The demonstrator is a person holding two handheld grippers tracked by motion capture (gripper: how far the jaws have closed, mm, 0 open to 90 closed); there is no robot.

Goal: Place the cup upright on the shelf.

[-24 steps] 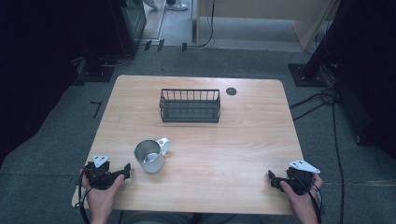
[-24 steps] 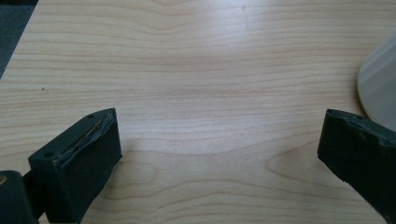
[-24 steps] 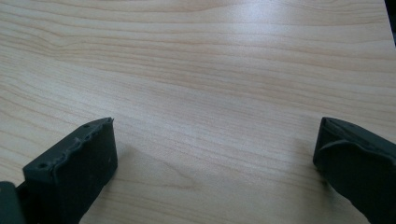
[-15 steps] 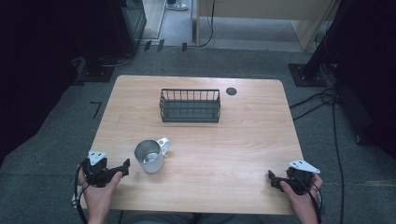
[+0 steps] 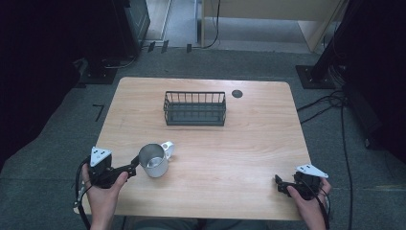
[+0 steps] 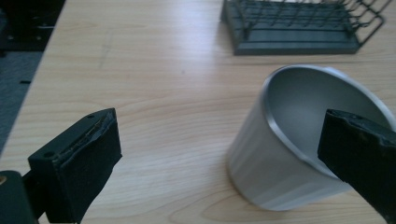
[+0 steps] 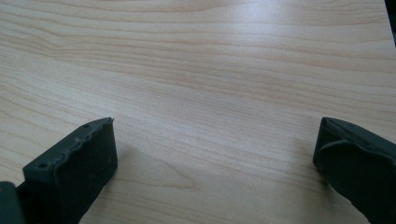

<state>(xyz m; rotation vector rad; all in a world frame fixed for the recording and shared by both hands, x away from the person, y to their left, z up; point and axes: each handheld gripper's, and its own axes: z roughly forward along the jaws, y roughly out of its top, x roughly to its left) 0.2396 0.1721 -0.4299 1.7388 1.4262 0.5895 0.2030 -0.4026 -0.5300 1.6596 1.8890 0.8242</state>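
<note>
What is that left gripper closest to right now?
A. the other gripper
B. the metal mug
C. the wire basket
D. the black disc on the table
B: in the left gripper view the open left gripper reaches the metal mug, one jaw over its rim.

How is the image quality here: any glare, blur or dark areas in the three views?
High view: the light wooden table is evenly lit, its surroundings dark. Left gripper view: the shiny metal mug is fairly sharp, the black wire basket softer. Right gripper view: pale glare near the top, black jaws blurred.
</note>
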